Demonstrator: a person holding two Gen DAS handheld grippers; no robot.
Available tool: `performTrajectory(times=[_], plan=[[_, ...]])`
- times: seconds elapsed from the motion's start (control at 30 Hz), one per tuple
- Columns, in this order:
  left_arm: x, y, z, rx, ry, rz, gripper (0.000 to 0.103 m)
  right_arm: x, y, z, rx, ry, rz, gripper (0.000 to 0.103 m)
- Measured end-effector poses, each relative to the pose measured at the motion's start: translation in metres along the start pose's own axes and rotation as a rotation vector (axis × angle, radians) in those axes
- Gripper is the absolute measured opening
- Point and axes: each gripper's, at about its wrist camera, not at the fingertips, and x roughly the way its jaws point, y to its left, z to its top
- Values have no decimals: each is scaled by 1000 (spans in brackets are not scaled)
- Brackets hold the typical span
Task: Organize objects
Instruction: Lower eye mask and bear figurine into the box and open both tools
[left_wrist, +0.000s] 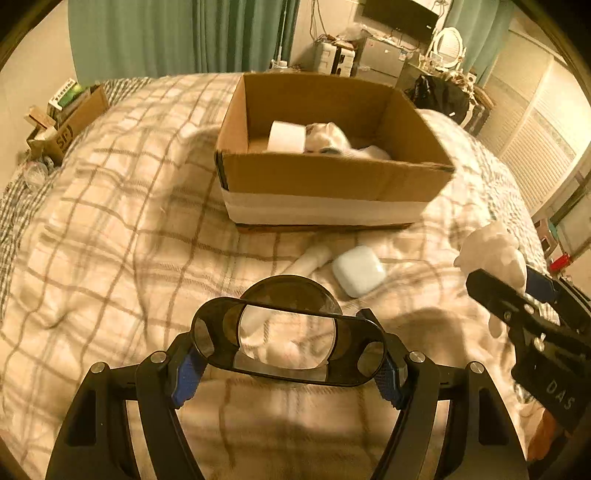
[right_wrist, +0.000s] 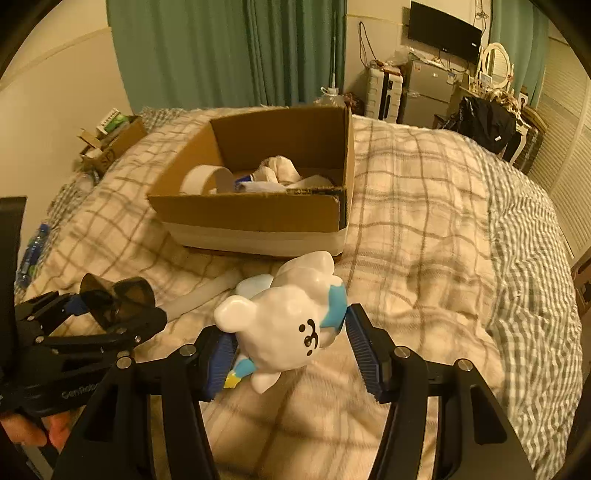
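The left claw (left_wrist: 288, 363) is clamping a dark-framed magnifying glass (left_wrist: 288, 341) by the two ends of its frame, the blue pads (left_wrist: 186, 371) pressing in from either side and the clear lens sitting between them above the plaid blanket (left_wrist: 110, 240). The right claw (right_wrist: 291, 350) is gripping a white bear figure (right_wrist: 284, 325) with blue patches and a small drawn face, the figure lying tilted between the ribbed blue pads (right_wrist: 364, 350); the left pad is touching it, while contact on the other side is hard to judge. Just ahead of the magnifying glass, a white earbud case (left_wrist: 358, 271) is lying on the blanket beside a white stick-shaped object (left_wrist: 312, 260), both near the front wall of a cardboard box (left_wrist: 332, 177). The open box is sitting on the bed with a white band running along its lower front, and it is holding a roll of white tape (left_wrist: 286, 136) and crumpled white cloth (left_wrist: 328, 138). Beyond the bed, green curtains (right_wrist: 229, 51) are hanging along the far wall, a smaller cardboard carton (left_wrist: 74, 122) of odds and ends is standing at the left edge, and a wall-mounted screen (right_wrist: 445, 35), an oval mirror (right_wrist: 496, 61) and a dark garment (right_wrist: 480, 123) are filling the far right corner.
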Motion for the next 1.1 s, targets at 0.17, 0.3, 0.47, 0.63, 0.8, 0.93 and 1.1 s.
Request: performTrajectory(times=[0.17,0.3,0.47,0.63,0.8,0.93,1.1], plan=[[-26,-10,1,9,-8,-28,77,-36,8,-4,-6,-33,19,57],[-44,-9,17,12,-25,-51,77,-62,11,6,-8,-62,22,57],[-67,-11,40,47,-57,-51,77,-90,16,27,-20,-126,27,57],[-73,-16,68,83,-87,-29,77,-101,21,55,-50,-195,-6,57],[-62,-14,95,84,-88,-21,77,-95,21,84,-55,-218,4,57],[-50,-12,114,96,-92,-17,77,-80,19,105,-65,-215,15,57],[-27,-11,136,113,-89,-11,77,-52,13,131,-58,-208,33,57]])
